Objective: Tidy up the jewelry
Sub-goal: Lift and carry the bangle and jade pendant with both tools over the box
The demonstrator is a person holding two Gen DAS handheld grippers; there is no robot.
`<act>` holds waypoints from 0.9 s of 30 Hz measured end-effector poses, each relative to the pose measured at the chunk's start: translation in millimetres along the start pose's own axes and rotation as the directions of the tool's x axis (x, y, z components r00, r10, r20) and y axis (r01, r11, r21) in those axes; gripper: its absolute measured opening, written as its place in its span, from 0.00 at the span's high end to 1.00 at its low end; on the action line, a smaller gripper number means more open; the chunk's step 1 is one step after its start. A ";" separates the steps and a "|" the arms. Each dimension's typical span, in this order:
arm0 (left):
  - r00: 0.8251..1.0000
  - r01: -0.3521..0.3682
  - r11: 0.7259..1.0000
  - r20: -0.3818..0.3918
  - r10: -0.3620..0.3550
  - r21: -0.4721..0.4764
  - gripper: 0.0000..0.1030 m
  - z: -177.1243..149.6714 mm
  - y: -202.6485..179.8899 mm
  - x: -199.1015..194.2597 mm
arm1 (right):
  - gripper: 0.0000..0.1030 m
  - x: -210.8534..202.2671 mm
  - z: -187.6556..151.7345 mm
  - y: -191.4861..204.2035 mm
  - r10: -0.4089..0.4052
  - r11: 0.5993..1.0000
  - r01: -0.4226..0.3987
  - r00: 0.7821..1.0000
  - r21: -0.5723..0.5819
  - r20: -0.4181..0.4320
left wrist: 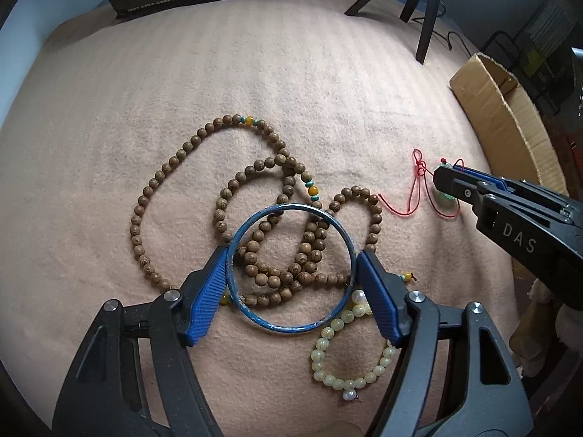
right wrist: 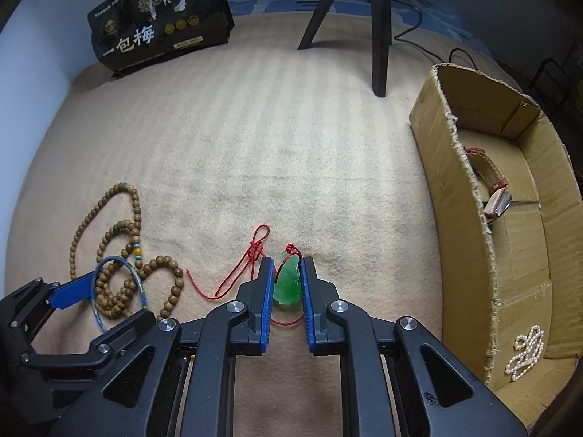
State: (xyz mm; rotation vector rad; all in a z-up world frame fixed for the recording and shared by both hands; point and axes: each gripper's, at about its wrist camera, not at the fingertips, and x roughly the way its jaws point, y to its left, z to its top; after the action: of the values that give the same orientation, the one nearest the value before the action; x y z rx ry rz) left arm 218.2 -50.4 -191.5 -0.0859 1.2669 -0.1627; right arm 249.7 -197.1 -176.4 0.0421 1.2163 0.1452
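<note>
My left gripper (left wrist: 291,269) is shut on a blue bangle (left wrist: 288,324), its pads touching the ring's left and right sides. The bangle lies over a long brown wooden bead necklace (left wrist: 175,160) on the pink blanket. A pale yellow bead bracelet (left wrist: 328,338) lies just right of the bangle. My right gripper (right wrist: 288,266) has its pads against both sides of a green jade pendant (right wrist: 288,284) on a red cord (right wrist: 233,276), resting on the blanket. The right gripper also shows in the left wrist view (left wrist: 442,182).
An open cardboard box (right wrist: 455,189) stands at the right, holding a red-strapped watch (right wrist: 492,185) and a pearl strand (right wrist: 526,351). A black snack bag (right wrist: 160,18) and black tripod legs (right wrist: 379,36) stand at the back of the blanket.
</note>
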 end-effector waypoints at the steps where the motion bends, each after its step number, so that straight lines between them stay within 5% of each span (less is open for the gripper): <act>1: 1.000 0.003 1.000 0.000 -0.003 -0.002 0.29 -0.1 2.2 -1.1 | 0.88 -1.0 -0.4 0.2 0.001 1.000 -0.001 1.000 0.002 0.003; 15: 0.992 0.081 0.997 0.097 -0.082 0.017 0.29 -4.5 1.5 -55.5 | 0.88 -52.1 -2.8 -11.2 0.057 0.998 -0.057 0.993 0.001 0.103; 27: 0.963 0.173 0.980 0.191 -0.189 0.097 0.29 1.9 -41.2 -101.3 | 0.88 -131.3 -3.7 -57.3 0.097 0.991 -0.118 0.955 0.057 0.282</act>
State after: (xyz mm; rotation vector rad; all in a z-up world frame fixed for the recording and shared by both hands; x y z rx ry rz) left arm 187.6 -73.9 -89.1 -0.1463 1.0496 -0.3537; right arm 206.8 -271.7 -61.7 0.1873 0.9373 0.1836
